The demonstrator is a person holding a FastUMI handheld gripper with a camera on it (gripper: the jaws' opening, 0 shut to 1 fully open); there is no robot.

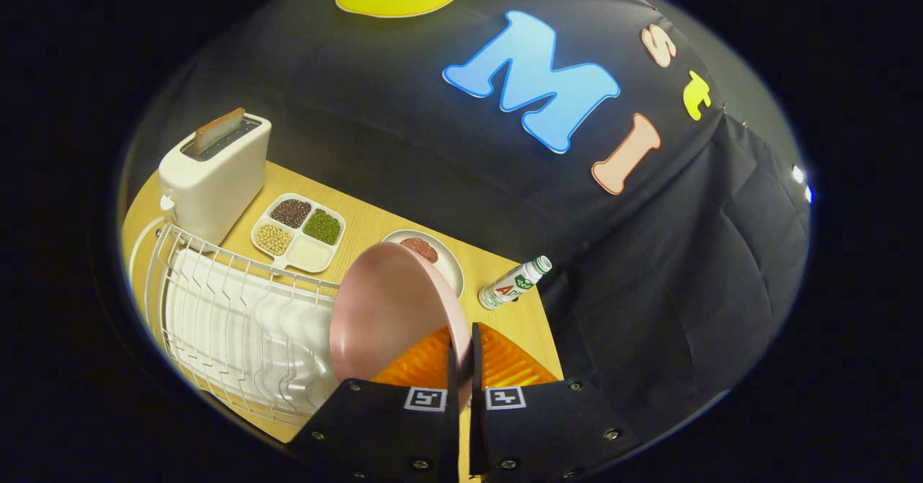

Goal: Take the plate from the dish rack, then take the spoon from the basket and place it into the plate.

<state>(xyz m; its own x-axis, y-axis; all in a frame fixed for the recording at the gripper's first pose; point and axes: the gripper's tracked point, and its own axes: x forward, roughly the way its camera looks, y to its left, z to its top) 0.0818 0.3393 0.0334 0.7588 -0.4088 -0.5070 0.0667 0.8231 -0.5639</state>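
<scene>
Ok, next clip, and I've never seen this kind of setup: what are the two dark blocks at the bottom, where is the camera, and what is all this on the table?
The camera rides on a hand-held two-finger gripper and looks forward along it with a fisheye lens, so everything bends. The two blocks are its fingers, closed on the rim of a round pink plate, which they hold up on edge. Beside the plate stands a white wire dish rack; behind the fingers lies an orange ribbed mat. Further off on the light wooden table are a cream toaster with a slice sticking out, a white four-compartment tray of beans and grains, a small white dish holding something reddish-brown, and a small white bottle lying on its side. Black cloth walls the booth.
</scene>
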